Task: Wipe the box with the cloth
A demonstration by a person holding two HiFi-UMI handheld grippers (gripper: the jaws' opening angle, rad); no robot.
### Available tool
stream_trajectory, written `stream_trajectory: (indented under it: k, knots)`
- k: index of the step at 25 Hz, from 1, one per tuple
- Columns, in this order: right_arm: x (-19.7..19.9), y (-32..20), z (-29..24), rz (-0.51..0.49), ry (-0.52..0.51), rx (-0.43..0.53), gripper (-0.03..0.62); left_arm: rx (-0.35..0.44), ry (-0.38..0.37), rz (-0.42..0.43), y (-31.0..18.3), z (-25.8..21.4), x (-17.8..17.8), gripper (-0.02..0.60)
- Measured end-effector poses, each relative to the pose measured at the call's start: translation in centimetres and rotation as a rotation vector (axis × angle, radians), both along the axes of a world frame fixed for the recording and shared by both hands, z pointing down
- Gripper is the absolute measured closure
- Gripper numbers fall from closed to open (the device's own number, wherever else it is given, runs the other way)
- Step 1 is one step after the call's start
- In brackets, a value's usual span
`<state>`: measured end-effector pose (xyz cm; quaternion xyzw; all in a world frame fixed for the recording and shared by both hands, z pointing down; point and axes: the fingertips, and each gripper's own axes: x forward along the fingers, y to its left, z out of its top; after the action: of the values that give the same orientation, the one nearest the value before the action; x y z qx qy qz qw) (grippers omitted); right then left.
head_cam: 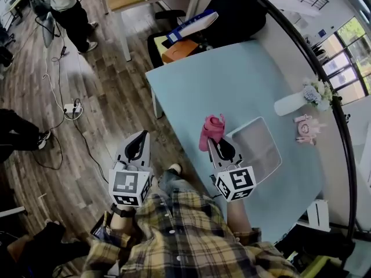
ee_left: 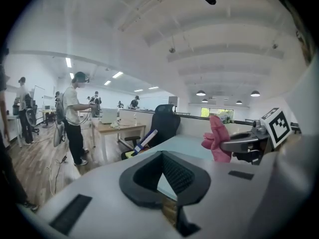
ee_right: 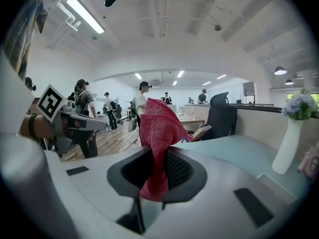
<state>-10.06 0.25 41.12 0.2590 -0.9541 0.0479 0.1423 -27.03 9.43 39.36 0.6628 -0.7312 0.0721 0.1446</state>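
Observation:
A pink cloth hangs bunched from my right gripper, which is shut on it above the near edge of the light blue table. Right beside it on the table stands a clear open box. In the right gripper view the cloth stands up between the black jaws of the right gripper. My left gripper hangs over the wooden floor, left of the table, its jaws together with nothing in them. The left gripper view shows the left gripper and, off to the right, the cloth.
A white vase of flowers and a small pink object stand at the table's right side. A black office chair with a blue-and-white folder sits beyond the far corner. A power strip and cables lie on the floor; people stand at the left.

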Motion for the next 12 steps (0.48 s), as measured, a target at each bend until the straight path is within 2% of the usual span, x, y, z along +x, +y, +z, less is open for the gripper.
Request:
stream_trajectory:
  k: [6,12]
  knots:
    - [4.5,-5.7,-0.4,0.143,-0.043,-0.005,0.530,0.004,-0.026,0.145,-8.1,-0.6,3.5,0.589]
    - [10.5,-7.5,0.3,0.321,-0.055,-0.020,0.530,-0.018,-0.047,0.323,-12.7,-0.3,8.7,0.589]
